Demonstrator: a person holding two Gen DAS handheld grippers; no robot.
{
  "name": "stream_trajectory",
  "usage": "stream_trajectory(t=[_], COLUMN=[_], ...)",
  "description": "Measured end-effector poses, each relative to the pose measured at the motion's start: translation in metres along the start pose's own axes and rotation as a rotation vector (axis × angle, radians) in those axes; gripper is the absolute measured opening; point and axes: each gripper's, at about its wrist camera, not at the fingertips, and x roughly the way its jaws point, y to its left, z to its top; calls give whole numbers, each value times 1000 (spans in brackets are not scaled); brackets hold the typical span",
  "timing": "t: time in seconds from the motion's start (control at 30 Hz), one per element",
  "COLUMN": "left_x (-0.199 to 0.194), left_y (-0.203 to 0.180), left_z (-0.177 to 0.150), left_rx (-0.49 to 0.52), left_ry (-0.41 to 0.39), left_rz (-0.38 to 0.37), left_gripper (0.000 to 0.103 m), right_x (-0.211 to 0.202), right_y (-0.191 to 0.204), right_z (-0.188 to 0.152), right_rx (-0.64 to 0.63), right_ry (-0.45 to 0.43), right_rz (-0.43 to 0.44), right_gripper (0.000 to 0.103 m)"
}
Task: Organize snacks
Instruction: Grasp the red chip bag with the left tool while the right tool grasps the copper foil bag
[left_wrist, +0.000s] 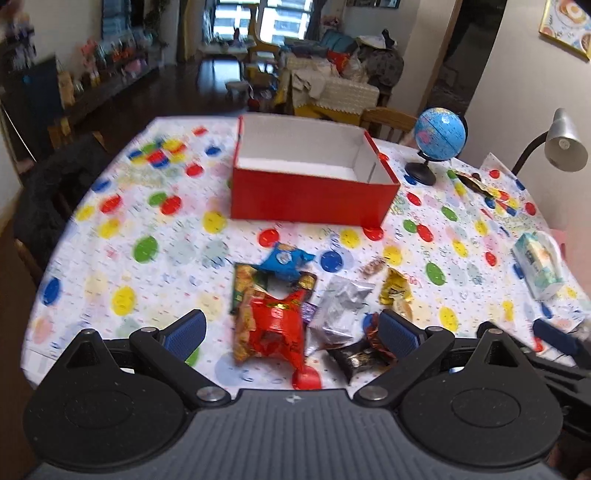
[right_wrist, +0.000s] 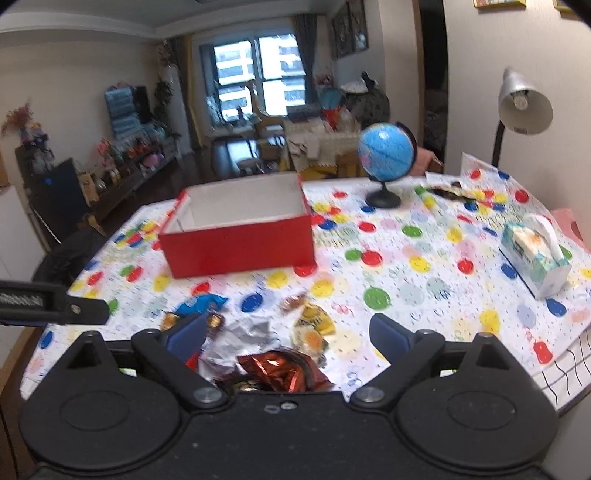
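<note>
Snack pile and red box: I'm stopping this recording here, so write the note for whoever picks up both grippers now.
Left gripper: open, empty, over the big red snack bag.
Right gripper: open, empty, over the silver packet and the crumpled dark red foil wrapper.
Snacks all lie loose on the table's dotted cloth, near edge, including the blue packet and yellow packet.
Red box: open, behind the pile; what shows of its inside is empty.
Done: nothing boxed yet.
Left: probably every packet into the box.
</note>
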Motion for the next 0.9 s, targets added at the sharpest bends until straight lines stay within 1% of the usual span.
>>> stream_trajectory(t=[0.07, 0.1, 0.27, 0.37, 0.43, 0.6, 0.73, 0.8, 0.9], left_x=[10, 14, 39, 56, 70, 100, 123, 133, 144], left_y=[5, 5, 6, 12, 14, 13, 14, 15, 17], left_z=[3, 4, 7, 5, 2, -5, -9, -10, -11], left_rx=[-21, -25, -6, -11, -2, 47, 68, 79, 92], left_ry=[22, 27, 66, 70, 88, 119, 161, 182, 208], left_rz=[-46, -50, -18, 2, 25, 64, 85, 92, 90], left_gripper=[101, 101, 101, 100, 100, 100, 100, 98, 96], right_x=[8, 12, 31, 45, 57, 85, 104, 112, 123], right_y=[-4, -6, -9, -6, -4, 2, 4, 3, 5], right_z=[-2, -2, -8, -12, -16, -28, -36, -41, -45], right_rx=[17, 26, 40, 25, 11, -20, -42, -46, -70], right_ry=[20, 28, 69, 89, 113, 177, 213, 236, 258], right_rz=[-2, -10, -23, -24, -26, 3, -17, -23, -14], right_gripper=[90, 89, 89, 89, 88, 85, 84, 83, 82])
